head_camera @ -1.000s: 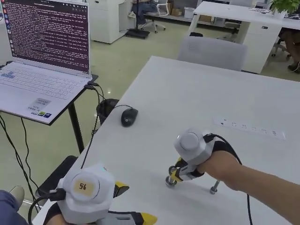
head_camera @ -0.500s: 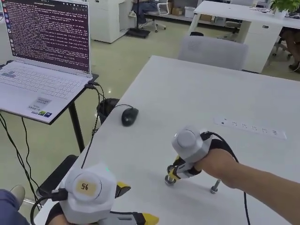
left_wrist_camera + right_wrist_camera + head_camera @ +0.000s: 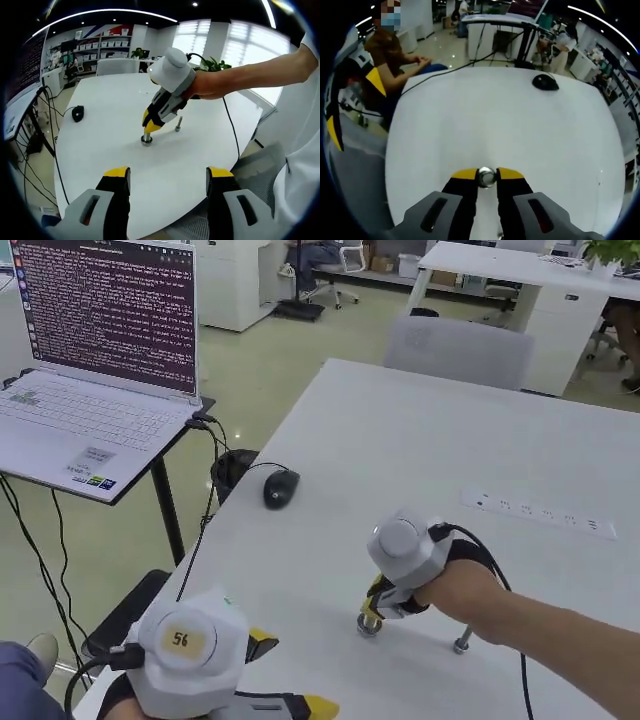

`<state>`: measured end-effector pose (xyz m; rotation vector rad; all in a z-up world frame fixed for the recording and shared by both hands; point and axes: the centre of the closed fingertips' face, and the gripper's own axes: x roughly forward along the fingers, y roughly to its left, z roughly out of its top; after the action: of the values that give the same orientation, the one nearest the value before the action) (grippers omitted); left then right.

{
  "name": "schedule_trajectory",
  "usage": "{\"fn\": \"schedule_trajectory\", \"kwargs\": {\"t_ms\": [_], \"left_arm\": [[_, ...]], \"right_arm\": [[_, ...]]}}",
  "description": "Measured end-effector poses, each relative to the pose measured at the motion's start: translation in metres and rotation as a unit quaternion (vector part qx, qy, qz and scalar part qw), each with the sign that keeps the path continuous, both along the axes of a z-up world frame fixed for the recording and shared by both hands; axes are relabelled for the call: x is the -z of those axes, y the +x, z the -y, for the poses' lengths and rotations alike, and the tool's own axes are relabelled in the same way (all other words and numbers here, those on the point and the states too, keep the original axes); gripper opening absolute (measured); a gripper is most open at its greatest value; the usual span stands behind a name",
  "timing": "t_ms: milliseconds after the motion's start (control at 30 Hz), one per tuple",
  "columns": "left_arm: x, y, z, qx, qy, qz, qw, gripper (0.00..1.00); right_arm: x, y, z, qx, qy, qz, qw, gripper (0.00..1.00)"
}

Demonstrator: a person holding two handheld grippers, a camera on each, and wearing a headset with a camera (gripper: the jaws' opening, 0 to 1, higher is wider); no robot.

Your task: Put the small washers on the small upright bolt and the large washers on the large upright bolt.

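- Step in hand, as I read it: seating a washer [image 3: 486, 177] on the large bolt [image 3: 146, 140].
- Right gripper [image 3: 150, 125] is tip-down right over that bolt, jaws clenched on a round metal piece that I take for the washer.
- Small bolt [image 3: 177, 125] stands just beside, upper right of the large one, apart from the gripper.
- Left gripper [image 3: 169, 173] is released, jaws wide, holding nothing, bottom of frame.
- Next: line the hole up with the shaft, lower, let go. Can't tell whether it's threaded on yet.
- Table [image 3: 400, 440] edge runs close along lower left. Open room towards upper right; mouse [image 3: 280, 487] is well apart.
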<state>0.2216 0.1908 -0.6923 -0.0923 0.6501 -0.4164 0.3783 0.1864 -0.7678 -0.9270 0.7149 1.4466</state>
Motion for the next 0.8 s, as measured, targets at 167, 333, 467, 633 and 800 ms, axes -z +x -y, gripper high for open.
{"fn": "schedule_trajectory", "kwargs": {"t_ms": [167, 333, 467, 633, 800], "left_arm": [[0.001, 0.000, 0.002, 0.001, -0.002, 0.000, 1.0000, 0.61], [0.004, 0.001, 0.006, 0.005, -0.006, -0.003, 1.0000, 0.60], [0.006, 0.003, 0.007, 0.007, -0.007, -0.002, 0.9999, 0.60], [0.009, 0.005, 0.010, 0.010, -0.010, -0.002, 0.9999, 0.60], [0.015, 0.006, 0.015, 0.015, -0.009, -0.002, 0.9998, 0.60]], "right_arm": [[0.007, -0.002, 0.010, 0.011, 0.000, -0.013, 0.9999, 0.17], [0.014, -0.003, 0.020, 0.027, 0.001, -0.022, 0.9994, 0.18], [0.018, -0.007, 0.032, 0.059, 0.012, -0.037, 0.9975, 0.20], [0.030, -0.025, 0.057, 0.095, 0.025, -0.061, 0.9933, 0.22], [0.040, -0.044, 0.075, 0.110, 0.036, -0.078, 0.9902, 0.25]]}}
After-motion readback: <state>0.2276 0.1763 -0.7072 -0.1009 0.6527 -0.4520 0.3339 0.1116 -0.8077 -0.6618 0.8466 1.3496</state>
